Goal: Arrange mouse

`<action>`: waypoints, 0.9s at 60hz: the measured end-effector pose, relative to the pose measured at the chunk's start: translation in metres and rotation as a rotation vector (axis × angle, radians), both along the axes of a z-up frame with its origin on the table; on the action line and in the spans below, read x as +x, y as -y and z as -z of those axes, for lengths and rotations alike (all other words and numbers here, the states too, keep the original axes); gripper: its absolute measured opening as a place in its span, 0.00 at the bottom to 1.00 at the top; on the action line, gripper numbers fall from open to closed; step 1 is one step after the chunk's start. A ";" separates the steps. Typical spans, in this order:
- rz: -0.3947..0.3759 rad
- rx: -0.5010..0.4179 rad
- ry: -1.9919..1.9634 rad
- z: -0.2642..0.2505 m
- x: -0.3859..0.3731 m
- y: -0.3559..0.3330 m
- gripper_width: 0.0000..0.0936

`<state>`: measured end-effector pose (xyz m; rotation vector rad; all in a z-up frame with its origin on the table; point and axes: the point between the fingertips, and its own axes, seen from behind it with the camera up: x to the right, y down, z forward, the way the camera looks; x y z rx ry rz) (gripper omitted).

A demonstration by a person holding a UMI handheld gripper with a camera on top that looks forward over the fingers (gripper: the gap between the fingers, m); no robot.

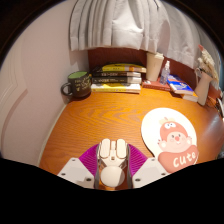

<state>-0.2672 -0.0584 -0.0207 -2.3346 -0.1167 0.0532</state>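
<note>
The gripper (112, 172) held the small white-and-pink computer mouse (112, 163) between its narrowly closed pads, low over the brown wooden tabletop (100, 120). The carrying step seemed underway; next, it probably needed moving rightward onto the round cartoon mouse mat (170, 137).

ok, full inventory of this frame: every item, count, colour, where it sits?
mouse: 1, white and pink, on the desk between the fingers
mouse pad: 1, round, white with a cartoon figure and "cute" lettering, just right of the mouse
mug: 1, dark green, far left of the desk
books: 1 stack, yellow and dark covers, at the back beside the mug
desk: 1, brown wood
curtain: 1, white, behind the desk
small items, back right: too unclear to name
gripper: 1, pink pads, both fingers pressing the mouse's sides
</note>
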 end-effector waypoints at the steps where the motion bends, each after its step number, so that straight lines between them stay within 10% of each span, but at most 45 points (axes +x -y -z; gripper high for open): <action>1: -0.001 -0.003 0.002 0.000 0.000 0.000 0.41; 10: -0.060 -0.018 -0.006 -0.031 -0.009 -0.005 0.41; 30: -0.044 0.273 0.025 -0.227 0.086 -0.057 0.41; 54: 0.023 0.050 0.021 -0.071 0.198 -0.077 0.41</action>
